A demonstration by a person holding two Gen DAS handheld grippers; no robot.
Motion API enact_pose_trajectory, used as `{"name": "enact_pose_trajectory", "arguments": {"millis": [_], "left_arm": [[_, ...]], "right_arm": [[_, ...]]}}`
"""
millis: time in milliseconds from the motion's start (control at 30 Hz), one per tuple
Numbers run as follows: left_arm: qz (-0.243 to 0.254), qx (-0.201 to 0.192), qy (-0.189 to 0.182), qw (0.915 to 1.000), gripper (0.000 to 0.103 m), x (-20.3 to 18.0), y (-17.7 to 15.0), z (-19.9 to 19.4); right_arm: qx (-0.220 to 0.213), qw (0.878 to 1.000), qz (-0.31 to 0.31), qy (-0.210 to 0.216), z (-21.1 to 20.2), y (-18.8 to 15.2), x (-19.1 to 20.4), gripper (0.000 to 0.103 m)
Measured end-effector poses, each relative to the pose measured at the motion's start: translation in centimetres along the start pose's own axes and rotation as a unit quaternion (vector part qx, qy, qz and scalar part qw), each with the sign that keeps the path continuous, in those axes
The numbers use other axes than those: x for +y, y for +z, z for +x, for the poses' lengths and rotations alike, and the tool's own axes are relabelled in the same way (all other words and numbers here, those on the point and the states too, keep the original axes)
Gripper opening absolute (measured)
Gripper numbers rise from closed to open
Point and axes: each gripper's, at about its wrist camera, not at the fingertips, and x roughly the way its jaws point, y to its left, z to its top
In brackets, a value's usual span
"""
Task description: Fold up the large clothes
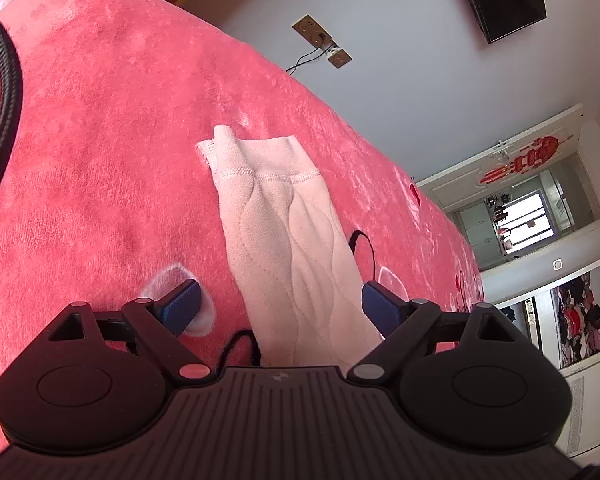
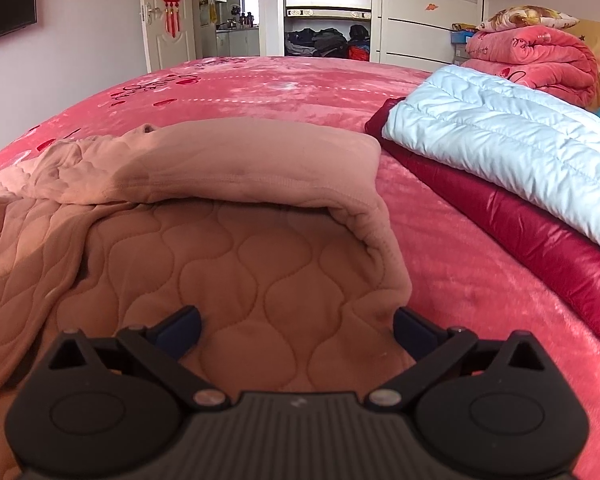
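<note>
A pale pink quilted garment lies on the pink bed cover. In the left wrist view one narrow leg or sleeve of it (image 1: 288, 240) runs away from me, its hemmed cuff at the far end. My left gripper (image 1: 280, 306) is open, its blue pads on either side of that strip, just above it. In the right wrist view the garment's wide part (image 2: 236, 264) lies flat with its ribbed band (image 2: 228, 172) folded back over it. My right gripper (image 2: 296, 328) is open over the fabric, near its right edge.
The pink plush bed cover (image 2: 480, 280) spreads all around. A folded light blue padded jacket (image 2: 500, 140) lies on a dark red one (image 2: 520, 232) at the right. A rolled pink quilt (image 2: 540, 60) sits behind. A black cable (image 1: 4, 112) hangs at the left.
</note>
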Motion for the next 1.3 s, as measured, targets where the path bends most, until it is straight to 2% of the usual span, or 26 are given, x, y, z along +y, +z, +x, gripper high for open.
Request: {"name": "enact_pose_trajectory", "arguments": {"millis": [433,533,633,700,733,767,867,1033,1300], "left_arm": [[0.013,-0.023,-0.024,0.9994,0.103,-0.8,-0.7,1.4],[0.019,-0.029,-0.021,0.9992,0.099,-1.1,-0.8,1.8],[0.030,-0.037,-0.007,0.9988,0.084,-1.6,-1.2,2.3],[0.042,-0.041,0.001,0.9983,0.060,-1.9,-1.4,2.4],[0.046,-0.043,0.004,0.9980,0.051,-2.0,-1.5,2.4],[0.050,-0.043,0.007,0.9978,0.033,-2.1,-1.7,2.4],[0.065,-0.052,0.007,0.9965,0.011,-2.8,-2.0,2.0],[0.112,-0.076,-0.022,0.9906,0.007,-5.6,-3.1,-0.4],[0.198,-0.088,-0.088,0.9722,0.006,-11.0,-7.6,-5.4]], "right_arm": [[0.006,1.000,-0.001,0.001,0.4,-0.2,0.0,0.102],[0.006,1.000,-0.001,0.002,0.4,-0.2,0.0,0.102],[0.007,1.000,0.001,0.004,0.5,-0.2,-0.2,0.102],[0.007,1.000,0.003,0.005,0.6,-0.2,-0.2,0.102],[0.007,1.000,0.003,0.006,0.6,-0.2,-0.2,0.102],[0.007,1.000,0.004,0.006,0.6,-0.2,-0.2,0.102],[0.007,1.000,0.005,0.007,0.5,-0.1,-0.2,0.102],[0.002,1.000,0.008,0.010,0.2,0.2,-0.3,0.102],[-0.042,0.999,0.005,0.018,-1.3,2.0,-0.3,0.101]]}}
